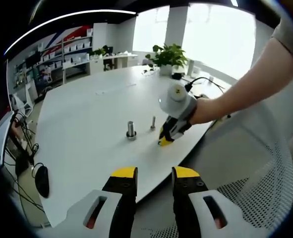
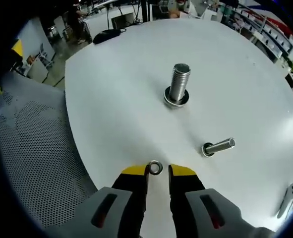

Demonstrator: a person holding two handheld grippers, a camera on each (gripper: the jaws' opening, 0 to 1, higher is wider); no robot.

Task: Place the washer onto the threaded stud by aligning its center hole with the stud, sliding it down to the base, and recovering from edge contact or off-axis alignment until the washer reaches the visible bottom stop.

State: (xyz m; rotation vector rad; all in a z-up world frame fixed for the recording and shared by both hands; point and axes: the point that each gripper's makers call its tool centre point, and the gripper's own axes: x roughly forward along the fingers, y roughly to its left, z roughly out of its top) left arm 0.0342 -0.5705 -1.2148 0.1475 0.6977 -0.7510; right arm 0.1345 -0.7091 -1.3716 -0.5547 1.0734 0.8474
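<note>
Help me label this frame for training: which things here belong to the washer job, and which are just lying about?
Job:
- small washer at the right gripper tips
- thin stud
- thick stud, washer already at its base

Lying about:
- potted plant
- computer mouse
- mesh chair

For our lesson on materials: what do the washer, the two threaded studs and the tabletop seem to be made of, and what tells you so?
Washer: probably steel, a bright silvery ring with a glint.
Large stud: likely steel or zinc-plated, grey and shiny along its threads.
Small stud: the same silvery metal look.
Table: smooth matte white, perhaps laminate; the core cannot be told.
</note>
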